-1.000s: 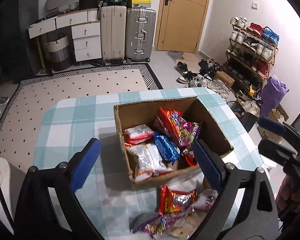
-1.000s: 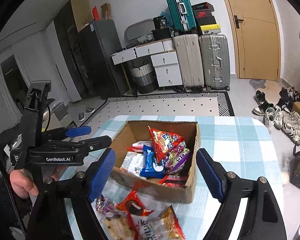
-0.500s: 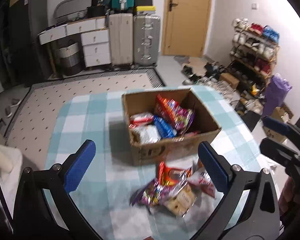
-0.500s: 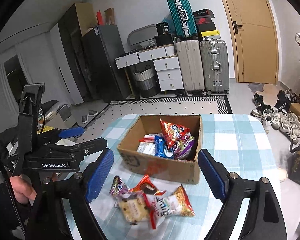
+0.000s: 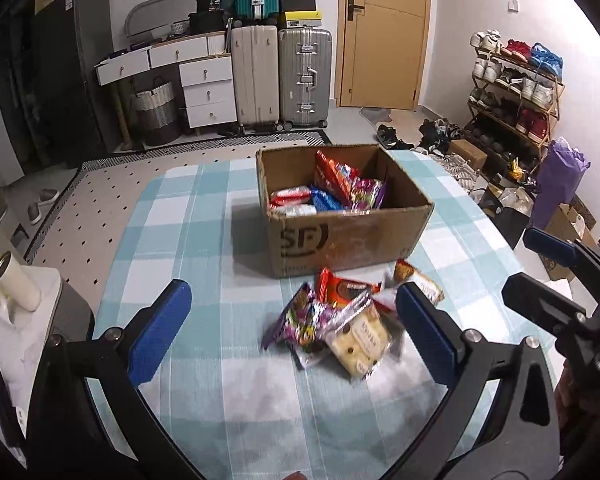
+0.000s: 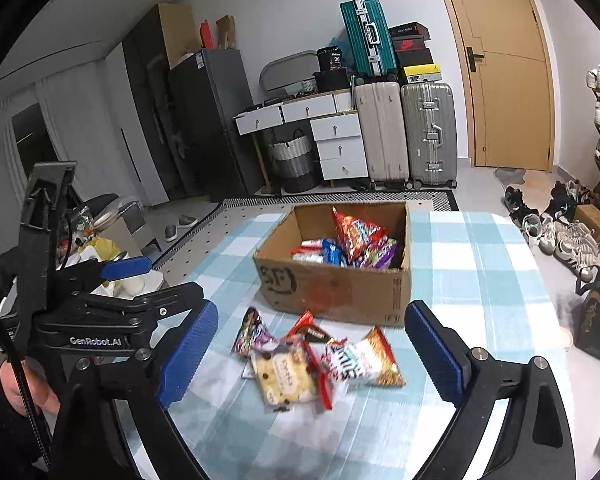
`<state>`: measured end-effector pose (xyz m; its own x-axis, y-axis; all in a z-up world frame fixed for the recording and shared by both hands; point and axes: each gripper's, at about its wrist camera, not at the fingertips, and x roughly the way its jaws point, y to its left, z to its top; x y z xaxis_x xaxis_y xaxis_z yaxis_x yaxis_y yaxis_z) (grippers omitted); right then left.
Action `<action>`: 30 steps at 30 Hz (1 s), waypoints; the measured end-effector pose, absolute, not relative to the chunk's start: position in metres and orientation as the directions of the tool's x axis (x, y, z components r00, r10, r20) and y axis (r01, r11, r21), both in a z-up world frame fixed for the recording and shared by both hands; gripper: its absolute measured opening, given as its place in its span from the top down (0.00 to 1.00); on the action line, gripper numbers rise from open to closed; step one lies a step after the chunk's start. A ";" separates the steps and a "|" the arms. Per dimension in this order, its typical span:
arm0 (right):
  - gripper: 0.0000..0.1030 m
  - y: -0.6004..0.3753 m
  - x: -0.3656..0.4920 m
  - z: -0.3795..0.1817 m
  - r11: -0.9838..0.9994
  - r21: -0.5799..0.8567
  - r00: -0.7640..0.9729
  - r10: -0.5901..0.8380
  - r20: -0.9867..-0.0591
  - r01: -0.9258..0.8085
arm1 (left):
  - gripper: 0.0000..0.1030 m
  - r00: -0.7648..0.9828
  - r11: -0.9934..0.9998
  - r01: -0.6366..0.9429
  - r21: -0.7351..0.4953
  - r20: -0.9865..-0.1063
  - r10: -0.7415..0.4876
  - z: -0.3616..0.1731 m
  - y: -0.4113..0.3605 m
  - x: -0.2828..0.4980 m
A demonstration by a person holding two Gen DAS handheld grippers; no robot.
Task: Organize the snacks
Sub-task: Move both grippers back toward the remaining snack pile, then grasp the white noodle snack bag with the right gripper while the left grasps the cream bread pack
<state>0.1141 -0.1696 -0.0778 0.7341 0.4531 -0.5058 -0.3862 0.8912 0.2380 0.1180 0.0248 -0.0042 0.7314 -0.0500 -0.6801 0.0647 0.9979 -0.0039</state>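
Observation:
A brown cardboard box [image 5: 352, 236] [image 6: 332, 288] stands on the checked tablecloth [image 5: 204, 240] and holds several snack packets [image 5: 340, 192] [image 6: 356, 244]. A loose pile of snack packets [image 5: 340, 320] [image 6: 320, 360] lies on the cloth in front of the box. My left gripper [image 5: 292, 332] is open and empty, held back above the near side of the pile. My right gripper [image 6: 312, 356] is open and empty, framing the pile from the near side. The left gripper also shows at the left of the right wrist view [image 6: 128, 280], and the right gripper shows at the right of the left wrist view [image 5: 548, 272].
The table's right edge drops to a floor with bags [image 6: 596, 320] and shoes [image 6: 560, 236]. A white stand with a cup [image 5: 16, 284] sits left of the table. Suitcases [image 5: 284, 76] and drawers [image 5: 208, 88] stand at the far wall.
Both grippers have pulled back and up from the box. The box now sits farther away and the whole loose pile shows in front of it. Both grippers stay open.

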 end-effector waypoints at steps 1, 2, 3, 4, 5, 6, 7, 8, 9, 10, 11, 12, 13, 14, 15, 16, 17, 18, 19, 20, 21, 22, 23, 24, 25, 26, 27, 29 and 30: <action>0.05 -0.169 0.111 -0.081 0.893 0.234 0.735 0.450 -0.507 -0.385 | 0.01 0.729 0.998 0.067 -0.013 -0.683 -0.058 -0.007 0.025 0.115; 0.05 -0.168 0.109 -0.084 0.896 0.230 0.737 0.444 -0.510 -0.380 | 0.01 0.724 0.998 0.062 -0.021 -0.687 -0.060 -0.010 0.026 0.112; 0.05 -0.168 0.107 -0.087 0.896 0.231 0.736 0.443 -0.512 -0.379 | 0.01 0.721 0.998 0.059 -0.028 -0.690 -0.062 -0.013 0.027 0.110; 0.05 -0.168 0.105 -0.090 0.896 0.235 0.734 0.444 -0.514 -0.378 | 0.01 0.719 0.998 0.055 -0.033 -0.693 -0.063 -0.017 0.027 0.109; 0.04 -0.168 0.104 -0.093 0.895 0.241 0.732 0.446 -0.514 -0.376 | 0.01 0.718 0.998 0.050 -0.032 -0.694 -0.058 -0.021 0.028 0.109; 0.04 -0.169 0.103 -0.097 0.895 0.246 0.731 0.446 -0.516 -0.373 | 0.01 0.718 0.998 0.047 -0.034 -0.694 -0.058 -0.024 0.028 0.108; 0.04 -0.169 0.101 -0.101 0.896 0.247 0.731 0.445 -0.518 -0.370 | 0.01 0.718 0.998 0.045 -0.040 -0.694 -0.060 -0.027 0.028 0.107; 0.04 -0.169 0.100 -0.106 0.897 0.248 0.728 0.442 -0.524 -0.365 | 0.01 0.717 0.998 0.044 -0.044 -0.695 -0.063 -0.031 0.028 0.106; 0.04 -0.169 0.099 -0.110 0.898 0.249 0.725 0.439 -0.531 -0.362 | 0.01 0.714 0.998 0.046 -0.047 -0.697 -0.066 -0.035 0.028 0.107; 0.04 -0.169 0.098 -0.114 0.899 0.250 0.723 0.437 -0.535 -0.359 | 0.01 0.711 0.998 0.047 -0.051 -0.700 -0.069 -0.038 0.028 0.106; 0.04 -0.169 0.098 -0.118 0.901 0.251 0.721 0.434 -0.541 -0.354 | 0.01 0.709 0.997 0.051 -0.057 -0.701 -0.076 -0.043 0.027 0.105; 0.04 -0.169 0.097 -0.122 0.902 0.254 0.718 0.432 -0.546 -0.350 | 0.01 0.704 0.997 0.055 -0.060 -0.705 -0.081 -0.046 0.025 0.106; 0.04 -0.169 0.097 -0.127 0.902 0.257 0.714 0.432 -0.551 -0.347 | 0.01 0.699 0.997 0.056 -0.059 -0.711 -0.081 -0.050 0.025 0.106; 0.04 -0.169 0.097 -0.131 0.903 0.259 0.710 0.430 -0.557 -0.344 | 0.01 0.692 0.996 0.060 -0.061 -0.717 -0.086 -0.055 0.024 0.107; 0.04 -0.169 0.098 -0.134 0.903 0.260 0.707 0.429 -0.561 -0.342 | 0.01 0.687 0.996 0.061 -0.064 -0.721 -0.088 -0.059 0.023 0.107; 0.04 -0.168 0.098 -0.137 0.904 0.259 0.704 0.428 -0.567 -0.341 | 0.01 0.685 0.996 0.060 -0.063 -0.724 -0.087 -0.063 0.023 0.107; 0.04 -0.168 0.100 -0.142 0.905 0.258 0.700 0.425 -0.574 -0.338 | 0.01 0.682 0.996 0.059 -0.068 -0.726 -0.090 -0.067 0.022 0.109; 0.04 -0.168 0.100 -0.145 0.906 0.260 0.697 0.424 -0.578 -0.335 | 0.01 0.682 0.996 0.055 -0.075 -0.725 -0.092 -0.069 0.023 0.109; 0.04 -0.168 0.102 -0.149 0.906 0.264 0.693 0.424 -0.583 -0.332 | 0.01 0.687 0.995 0.047 -0.090 -0.720 -0.097 -0.072 0.024 0.109; 0.04 -0.169 0.104 -0.152 0.906 0.267 0.689 0.423 -0.588 -0.328 | 0.01 0.689 0.993 0.052 -0.104 -0.716 -0.111 -0.075 0.023 0.110; 0.04 -0.169 0.106 -0.155 0.907 0.269 0.687 0.421 -0.592 -0.324 | 0.01 0.687 0.993 0.057 -0.106 -0.718 -0.116 -0.077 0.023 0.111; 0.04 -0.169 0.108 -0.158 0.907 0.273 0.683 0.421 -0.597 -0.320 | 0.01 0.684 0.992 0.058 -0.108 -0.720 -0.118 -0.080 0.021 0.113; 0.04 -0.169 0.111 -0.162 0.908 0.275 0.677 0.420 -0.604 -0.317 | 0.01 0.682 0.992 0.060 -0.113 -0.721 -0.123 -0.082 0.021 0.113; 0.04 -0.169 0.113 -0.165 0.908 0.276 0.674 0.418 -0.609 -0.314 | 0.01 0.678 0.991 0.062 -0.119 -0.724 -0.129 -0.085 0.021 0.115; 0.04 -0.169 0.115 -0.168 0.909 0.278 0.672 0.416 -0.613 -0.310 | 0.01 0.676 0.991 0.063 -0.121 -0.725 -0.132 -0.086 0.020 0.116; 0.04 -0.170 0.118 -0.172 0.910 0.283 0.668 0.416 -0.618 -0.304 | 0.01 0.671 0.990 0.065 -0.124 -0.729 -0.136 -0.089 0.020 0.118; 0.04 -0.171 0.121 -0.175 0.909 0.287 0.663 0.416 -0.622 -0.301 | 0.01 0.667 0.990 0.065 -0.124 -0.732 -0.136 -0.092 0.019 0.120; 0.04 -0.173 0.127 -0.181 0.910 0.291 0.656 0.414 -0.631 -0.294 | 0.01 0.658 0.990 0.061 -0.125 -0.741 -0.134 -0.099 0.019 0.124; 0.04 -0.173 0.130 -0.184 0.910 0.293 0.653 0.414 -0.634 -0.293 | 0.01 0.654 0.990 0.058 -0.128 -0.744 -0.134 -0.102 0.019 0.126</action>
